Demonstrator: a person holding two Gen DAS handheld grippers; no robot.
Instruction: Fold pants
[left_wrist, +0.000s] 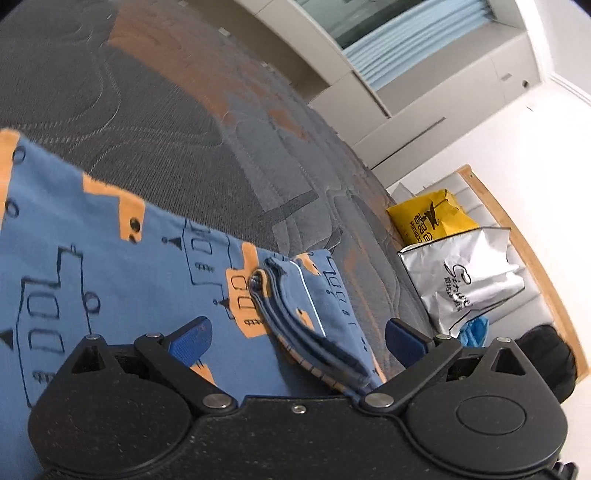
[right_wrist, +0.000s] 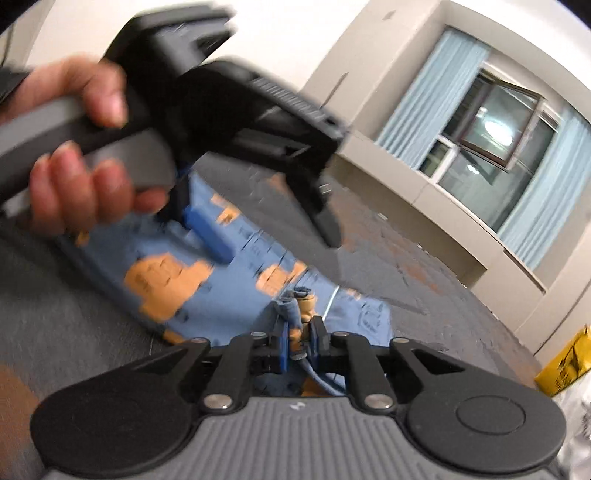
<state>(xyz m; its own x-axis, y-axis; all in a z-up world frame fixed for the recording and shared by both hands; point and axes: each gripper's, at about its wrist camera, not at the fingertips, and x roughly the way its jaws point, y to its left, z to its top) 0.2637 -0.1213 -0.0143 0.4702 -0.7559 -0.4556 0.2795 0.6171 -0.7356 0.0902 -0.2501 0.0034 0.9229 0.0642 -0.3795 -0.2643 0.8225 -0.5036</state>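
Blue pants (left_wrist: 110, 266) with orange and black building prints lie on a grey and orange quilted mattress (left_wrist: 155, 122). My left gripper (left_wrist: 299, 341) is open, its jaws standing wide on either side of a folded hem of the pants (left_wrist: 306, 314). In the right wrist view my right gripper (right_wrist: 299, 343) is shut on a bunched edge of the pants (right_wrist: 295, 314). The left gripper (right_wrist: 273, 236) shows there too, blurred, held by a hand (right_wrist: 81, 177) above the pants, jaws apart.
A yellow bag (left_wrist: 432, 216) and a silver bag (left_wrist: 465, 280) sit beside the mattress by a wooden frame (left_wrist: 532, 258). A window with light blue curtains (right_wrist: 491, 122) and beige walls stand beyond the mattress.
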